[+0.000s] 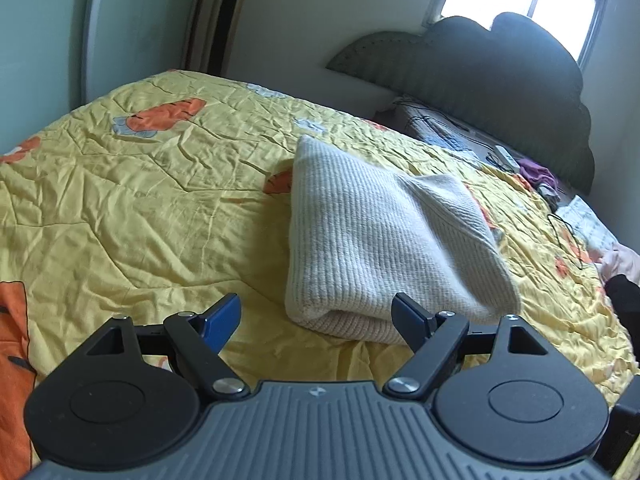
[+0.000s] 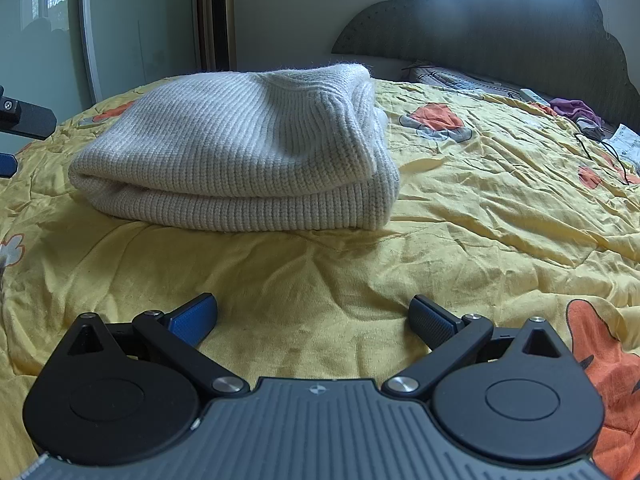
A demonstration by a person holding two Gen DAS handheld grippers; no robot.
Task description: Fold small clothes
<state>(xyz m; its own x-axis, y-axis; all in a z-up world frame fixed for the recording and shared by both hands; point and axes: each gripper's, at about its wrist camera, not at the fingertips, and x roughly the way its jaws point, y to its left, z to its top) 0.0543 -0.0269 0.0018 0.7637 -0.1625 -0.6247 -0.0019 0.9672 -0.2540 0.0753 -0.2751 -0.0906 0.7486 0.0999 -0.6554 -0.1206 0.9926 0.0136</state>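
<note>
A cream ribbed knit sweater [image 1: 384, 236] lies folded into a thick rectangular bundle on the yellow quilt [image 1: 152, 200]. My left gripper [image 1: 316, 316] is open and empty, just in front of the bundle's near folded edge, its right finger close to the fabric. In the right wrist view the sweater [image 2: 240, 152] lies ahead and to the left on the quilt [image 2: 480, 208]. My right gripper [image 2: 314, 316] is open and empty, a short way back from it over bare quilt. Part of the left gripper [image 2: 24, 120] shows at the left edge.
A dark padded headboard [image 1: 500, 80] stands at the far end of the bed. Cables, a white power strip [image 1: 506, 156], purple cloth [image 2: 576, 110] and papers [image 1: 592, 224] lie near the pillow end. A tall air conditioner [image 2: 216, 12] and glass door stand behind.
</note>
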